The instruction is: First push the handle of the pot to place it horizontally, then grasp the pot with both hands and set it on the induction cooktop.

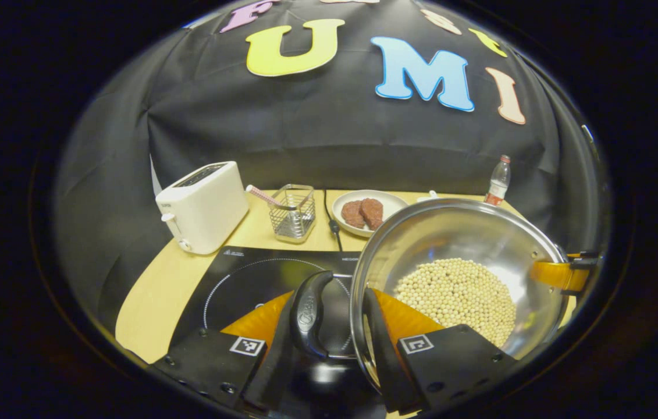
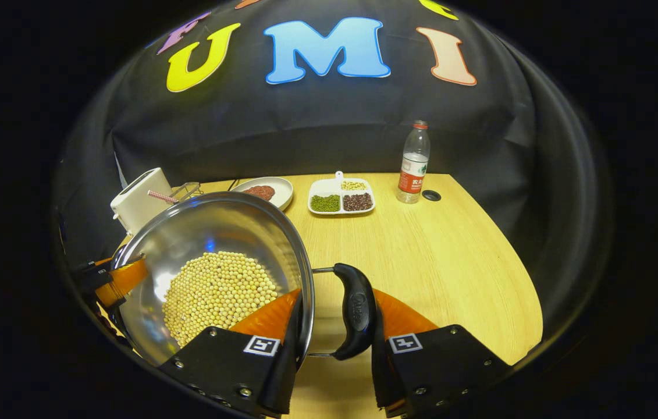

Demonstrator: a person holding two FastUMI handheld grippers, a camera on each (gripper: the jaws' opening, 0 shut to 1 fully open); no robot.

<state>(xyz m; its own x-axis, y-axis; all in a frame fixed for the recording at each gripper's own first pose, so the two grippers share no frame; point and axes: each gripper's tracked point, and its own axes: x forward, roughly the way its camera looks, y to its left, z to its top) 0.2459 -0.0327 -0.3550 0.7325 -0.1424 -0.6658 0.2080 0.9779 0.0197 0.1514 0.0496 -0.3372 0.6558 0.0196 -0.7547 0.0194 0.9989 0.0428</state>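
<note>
Steel pot [image 1: 462,262] of pale beans, held raised above the induction cooktop [image 1: 259,279] and the desk [image 2: 439,256]. Left hand-held gripper [image 1: 337,320] clamps one black side handle [image 1: 311,311] against the rim; right hand-held gripper [image 2: 334,320] clamps the opposite handle [image 2: 356,311] likewise.

White toaster [image 1: 203,206] at 10 o'clock on the bench [image 2: 451,262], wire basket [image 1: 292,212] w/ a striped straw just beside it. Plate w/ two brown patties [image 1: 366,212] at 12; divided tray of beans [image 2: 341,196] and plastic bottle [image 2: 414,163] twd 1–2 o'clock, small dark cap [image 2: 431,195] near the bottle.
</note>
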